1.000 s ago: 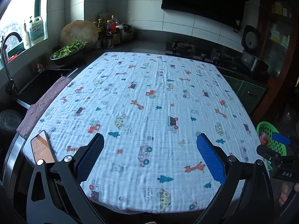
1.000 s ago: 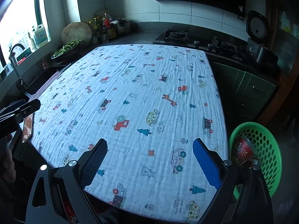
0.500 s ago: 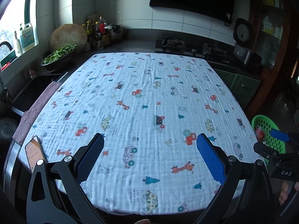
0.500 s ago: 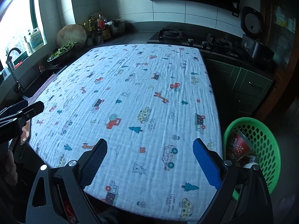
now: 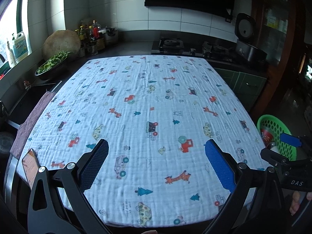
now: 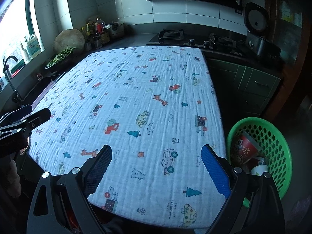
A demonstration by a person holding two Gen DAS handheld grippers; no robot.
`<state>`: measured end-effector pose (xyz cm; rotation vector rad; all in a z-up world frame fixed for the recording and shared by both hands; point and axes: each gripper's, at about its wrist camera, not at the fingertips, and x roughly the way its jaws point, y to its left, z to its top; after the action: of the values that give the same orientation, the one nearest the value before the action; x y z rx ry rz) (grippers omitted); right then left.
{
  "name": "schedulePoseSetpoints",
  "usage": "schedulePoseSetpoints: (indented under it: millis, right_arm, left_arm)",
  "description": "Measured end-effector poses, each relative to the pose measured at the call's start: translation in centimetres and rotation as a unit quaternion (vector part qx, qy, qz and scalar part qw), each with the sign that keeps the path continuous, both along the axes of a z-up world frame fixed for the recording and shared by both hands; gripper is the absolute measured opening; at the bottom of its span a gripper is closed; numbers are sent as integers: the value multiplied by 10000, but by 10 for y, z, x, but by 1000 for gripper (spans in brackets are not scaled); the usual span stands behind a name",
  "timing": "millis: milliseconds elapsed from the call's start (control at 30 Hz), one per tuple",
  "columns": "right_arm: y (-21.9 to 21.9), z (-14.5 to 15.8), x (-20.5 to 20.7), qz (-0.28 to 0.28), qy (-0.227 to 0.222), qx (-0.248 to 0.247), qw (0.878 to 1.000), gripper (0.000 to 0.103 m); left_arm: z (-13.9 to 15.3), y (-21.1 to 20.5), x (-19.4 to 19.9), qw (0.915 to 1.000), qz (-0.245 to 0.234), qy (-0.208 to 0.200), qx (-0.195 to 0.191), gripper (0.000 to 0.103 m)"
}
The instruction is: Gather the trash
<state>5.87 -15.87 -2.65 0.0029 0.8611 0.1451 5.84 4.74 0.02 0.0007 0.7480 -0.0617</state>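
Judging from my feeds, collecting looks done: a red paper cup (image 6: 246, 149) and white cup (image 6: 259, 170) lie in the green basket (image 6: 273, 134) beside the table's patterned cloth (image 5: 148, 105). Left gripper (image 5: 156, 163) and right gripper (image 6: 156, 167) gape wide, empty. Cloth reads "LOOK OUT FOR THE MOON"; the right gripper's body, seen from the left, says "DAS".

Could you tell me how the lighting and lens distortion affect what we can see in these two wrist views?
Left wrist view: the window is blown out white, the cabinets at right sink into shadow, and the fisheye bows the tablecloth edges outward. Right wrist view: the same window glare, a dark floor around the green basket, and sharp focus on the cloth print.
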Motion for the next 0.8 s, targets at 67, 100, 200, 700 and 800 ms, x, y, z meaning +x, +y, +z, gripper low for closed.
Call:
schedulePoseSetpoints:
  millis: [67,100,200,700,800]
  right_arm:
    - [-2,0,0,-29,-4,-3,10000,90]
    - [-3,0,-1,-46,-4,3,10000,90]
    - [-8,0,-2,-108,-9,10,9999,90]
    - [-25,-2,-4,-352,1,65,9994,90]
    - [-25,-3,-4,-368,10,58,9993,90]
  left_arm:
    - [-1,-5,1,10000,-47,1,21,98]
    - [-1,-6,1,10000,-68,2,25,98]
    - [-2,-12,1,9999,-129,-1,67,98]
    - [-6,-32,5,9993,-310,70,188,98]
    - [-8,-35,6,9991,-351,94,203,98]
